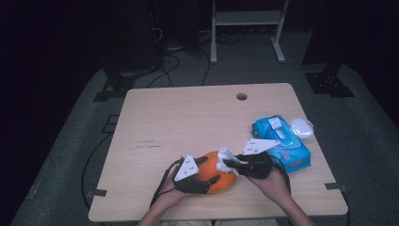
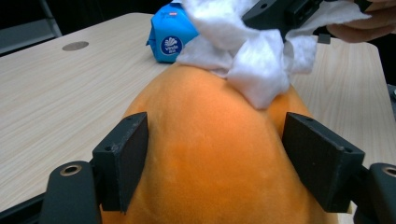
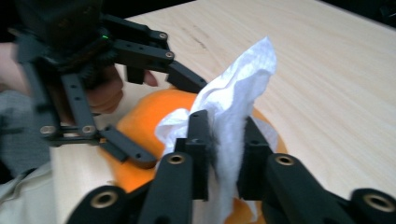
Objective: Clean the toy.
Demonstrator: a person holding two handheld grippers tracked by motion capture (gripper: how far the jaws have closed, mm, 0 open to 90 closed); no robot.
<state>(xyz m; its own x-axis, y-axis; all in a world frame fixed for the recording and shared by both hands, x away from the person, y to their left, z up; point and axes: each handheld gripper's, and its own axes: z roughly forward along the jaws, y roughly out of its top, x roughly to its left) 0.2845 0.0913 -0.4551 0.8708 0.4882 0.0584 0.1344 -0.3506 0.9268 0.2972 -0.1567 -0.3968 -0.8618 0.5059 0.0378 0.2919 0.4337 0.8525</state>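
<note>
An orange rounded fruit [image 1: 222, 179] lies near the table's front edge. My left gripper [image 1: 210, 169] is shut on it from the left; in the left gripper view both pads press on its flanks [image 2: 210, 154]. My right gripper [image 1: 229, 165] reaches in from the right, shut on a crumpled white wipe [image 1: 225, 154]. The wipe [image 2: 252, 60] rests on the fruit's far top, under the right gripper's fingers [image 2: 271, 11]. In the right gripper view the wipe [image 3: 238, 84] stands up between the pads of the right gripper [image 3: 227, 135], with the fruit [image 3: 149, 112] and the left gripper [image 3: 170, 122] behind it.
A blue pack of wipes [image 1: 282, 141] lies right of the fruit, with a white oval lid or pouch [image 1: 301, 127] beside it. The light wooden table [image 1: 188, 117] has a cable hole [image 1: 241, 96] at the back. Dark floor, cables and stands surround it.
</note>
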